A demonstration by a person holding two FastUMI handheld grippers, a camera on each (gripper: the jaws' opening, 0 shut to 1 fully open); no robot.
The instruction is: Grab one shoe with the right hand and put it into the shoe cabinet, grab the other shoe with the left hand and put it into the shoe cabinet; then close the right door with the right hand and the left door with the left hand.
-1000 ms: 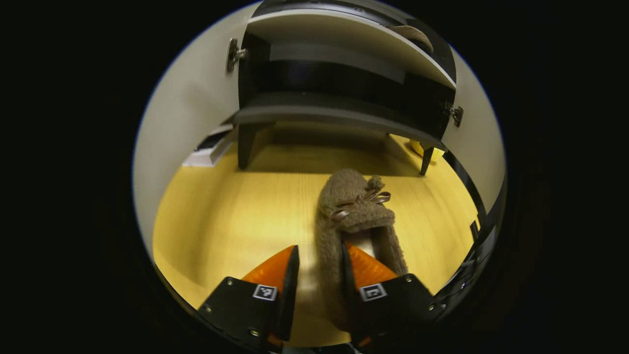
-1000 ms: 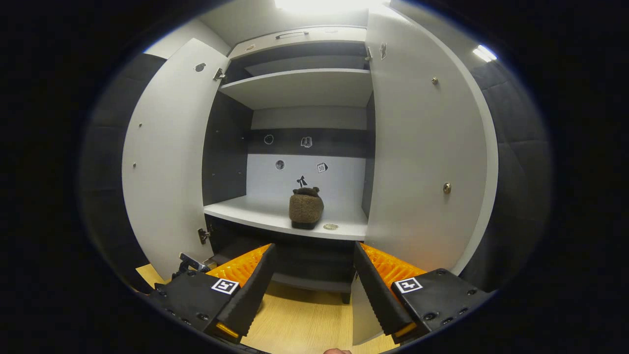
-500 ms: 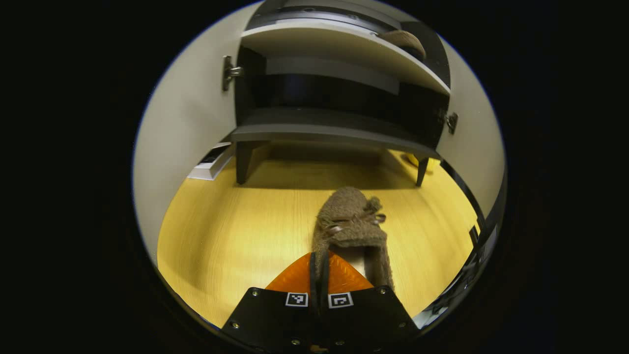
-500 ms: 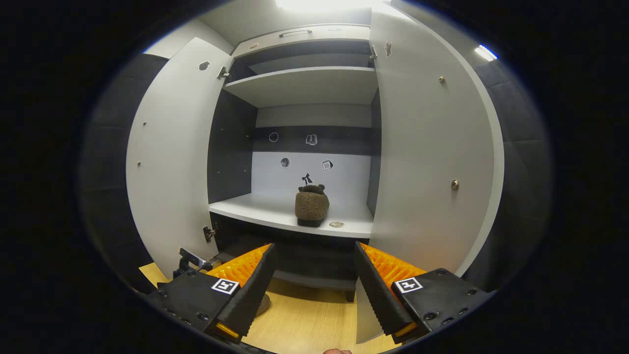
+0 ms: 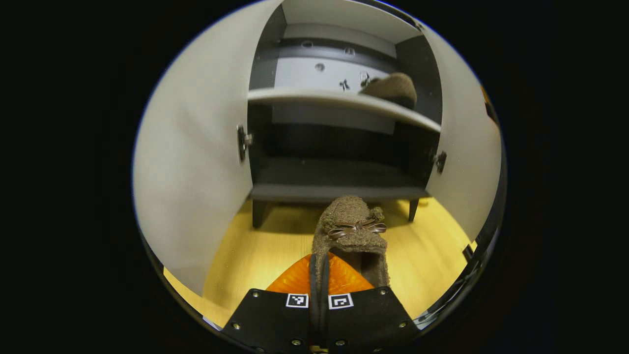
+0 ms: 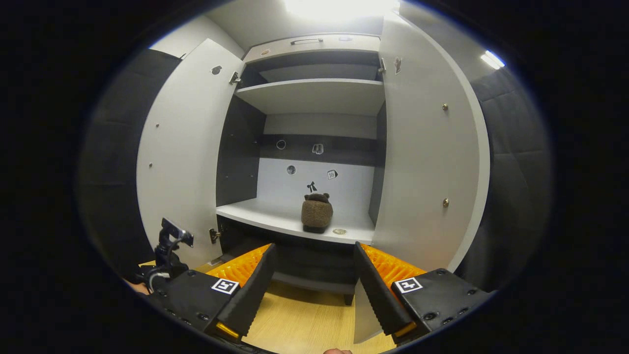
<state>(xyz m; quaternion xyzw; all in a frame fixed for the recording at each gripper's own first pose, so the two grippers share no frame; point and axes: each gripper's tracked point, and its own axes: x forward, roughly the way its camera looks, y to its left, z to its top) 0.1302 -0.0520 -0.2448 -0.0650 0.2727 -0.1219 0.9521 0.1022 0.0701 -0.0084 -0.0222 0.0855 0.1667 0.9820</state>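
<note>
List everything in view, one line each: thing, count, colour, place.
shoe in the fingers: 1, brown, fuzzy with a bow, clamped by its side wall, toe toward the cabinet.
shoe on the shelf: 1, brown, right part of the middle shelf.
shoe cabinet: 1, pale shelves, dark sides, straight ahead.
left door: 1, pale grey, open.
right door: 1, pale grey, open.
stickers: several, small, on the cabinet's back panel.
floor: light wood.
left gripper: 1, shut on the shoe.
right gripper: 1, open, holding nothing, facing the cabinet.
</note>
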